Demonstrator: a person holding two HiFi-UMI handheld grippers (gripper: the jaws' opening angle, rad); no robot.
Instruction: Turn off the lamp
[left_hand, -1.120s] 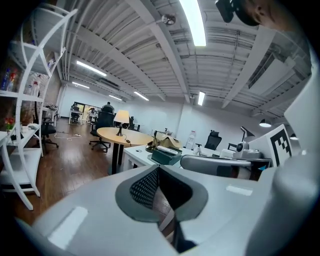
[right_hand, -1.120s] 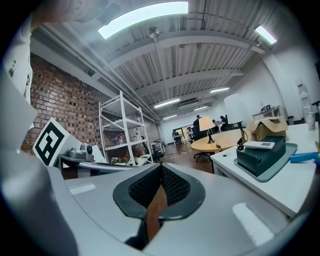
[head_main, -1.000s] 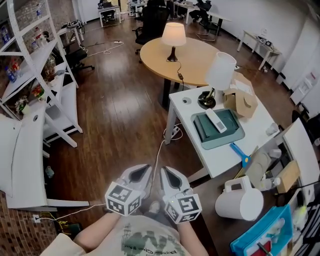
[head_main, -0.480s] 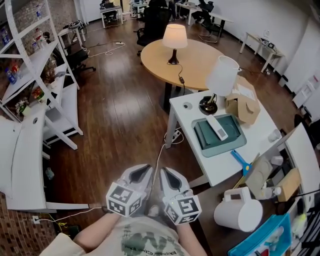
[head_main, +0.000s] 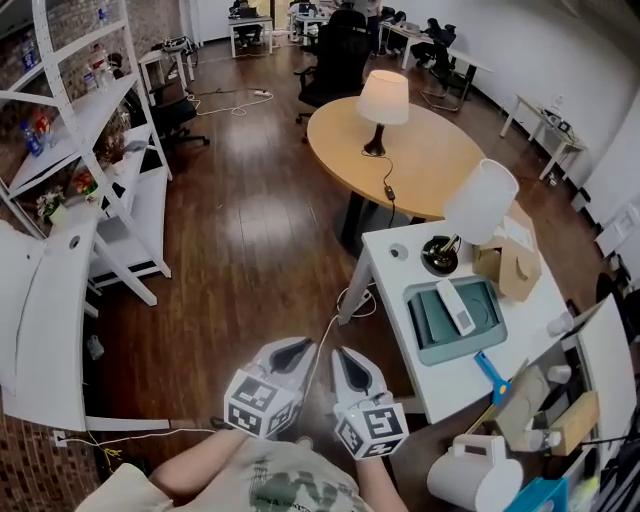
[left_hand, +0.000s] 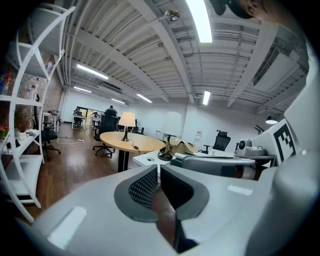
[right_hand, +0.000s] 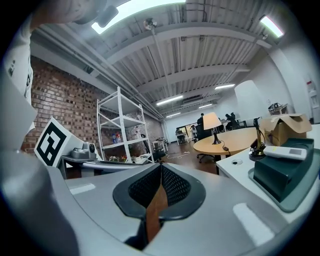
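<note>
A lit table lamp (head_main: 383, 100) with a cream shade stands on the round wooden table (head_main: 440, 165); its cord (head_main: 388, 188) trails toward the table's near edge. It also shows far off as the lit lamp (left_hand: 127, 120) and the lit lamp (right_hand: 212, 121). A second lamp (head_main: 481, 200), white-shaded, stands on the white desk (head_main: 400, 290). My left gripper (head_main: 292, 353) and right gripper (head_main: 345, 360) are side by side low over the wood floor, well short of both tables. Both are shut and hold nothing, as seen at the left gripper (left_hand: 159, 172) and right gripper (right_hand: 161, 167).
A green tray (head_main: 430, 325) with a white remote (head_main: 456, 305) and a cardboard box (head_main: 510, 265) lie on the white desk. White shelving (head_main: 90, 150) stands at the left. A white cable (head_main: 320, 345) crosses the floor. Office chairs (head_main: 340, 60) stand behind the round table.
The whole scene has slid down and to the right in the head view as I move toward the tables. Both grippers stay shut, side by side.
</note>
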